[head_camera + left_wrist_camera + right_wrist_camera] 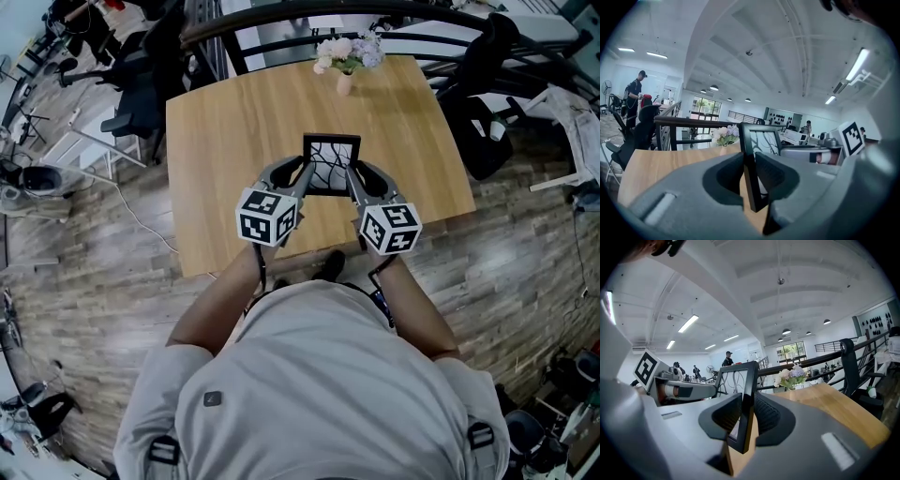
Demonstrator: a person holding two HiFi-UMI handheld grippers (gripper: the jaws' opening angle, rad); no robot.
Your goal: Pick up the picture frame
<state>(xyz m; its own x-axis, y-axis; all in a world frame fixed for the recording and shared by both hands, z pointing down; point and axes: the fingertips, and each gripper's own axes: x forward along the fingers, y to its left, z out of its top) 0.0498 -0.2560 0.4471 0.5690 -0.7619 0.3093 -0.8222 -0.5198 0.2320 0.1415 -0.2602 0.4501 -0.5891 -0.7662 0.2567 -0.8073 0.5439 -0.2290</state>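
Your left gripper [305, 176] is clamped on the left edge of the picture frame [331, 161] and your right gripper [354, 178] on its right edge; the frame stands upright between them over the near half of the table [225, 131]. Raise both hands evenly, so neither edge twists out, and stay short of the flowers [346, 56] at the far side. The table is bare pale wood; a dark railing [281, 23] and an office chair [141, 84] stand beyond it.

Bright ceiling light (fisheye-warped edges)
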